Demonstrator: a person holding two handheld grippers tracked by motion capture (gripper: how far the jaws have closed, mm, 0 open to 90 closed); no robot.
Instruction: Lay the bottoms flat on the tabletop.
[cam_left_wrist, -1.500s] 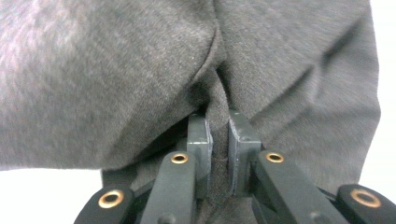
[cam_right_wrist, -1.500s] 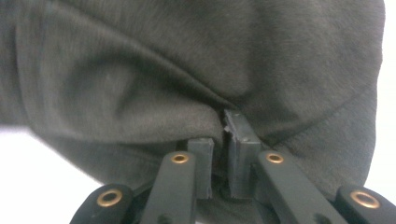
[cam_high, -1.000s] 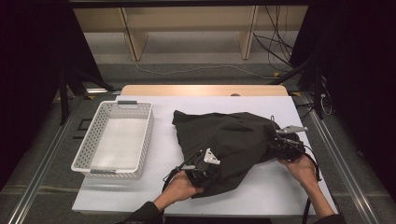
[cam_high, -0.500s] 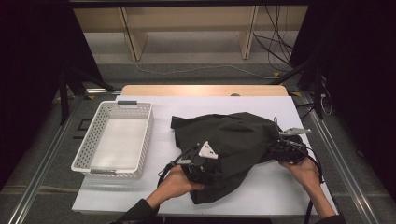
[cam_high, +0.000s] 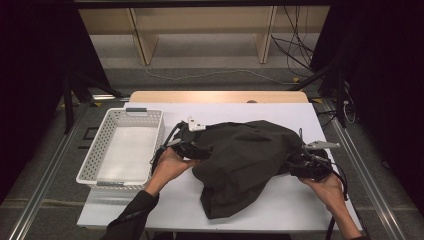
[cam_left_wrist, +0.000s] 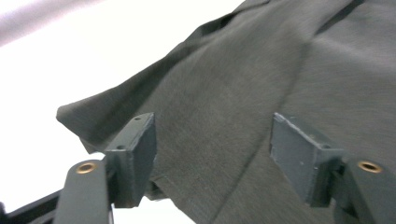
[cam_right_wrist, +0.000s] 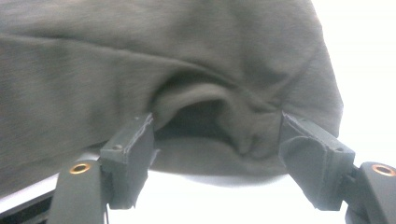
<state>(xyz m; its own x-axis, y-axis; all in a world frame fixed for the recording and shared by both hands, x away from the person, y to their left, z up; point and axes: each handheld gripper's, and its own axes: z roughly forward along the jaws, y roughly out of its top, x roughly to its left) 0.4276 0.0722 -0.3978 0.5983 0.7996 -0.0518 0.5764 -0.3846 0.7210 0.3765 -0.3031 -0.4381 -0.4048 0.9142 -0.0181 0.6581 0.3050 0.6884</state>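
Garment (cam_high: 247, 160): dark, crumpled on the surface (cam_high: 280, 207), unfolded, outside the basket (cam_high: 122, 145).
Left claw (cam_left_wrist: 212, 158): released, over cloth.
Right claw (cam_right_wrist: 217, 158): released at hem.
Left: folding.

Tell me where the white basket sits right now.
In the high view the white basket stands on the left part of the white table, just left of the left gripper and the dark garment, which it does not touch.
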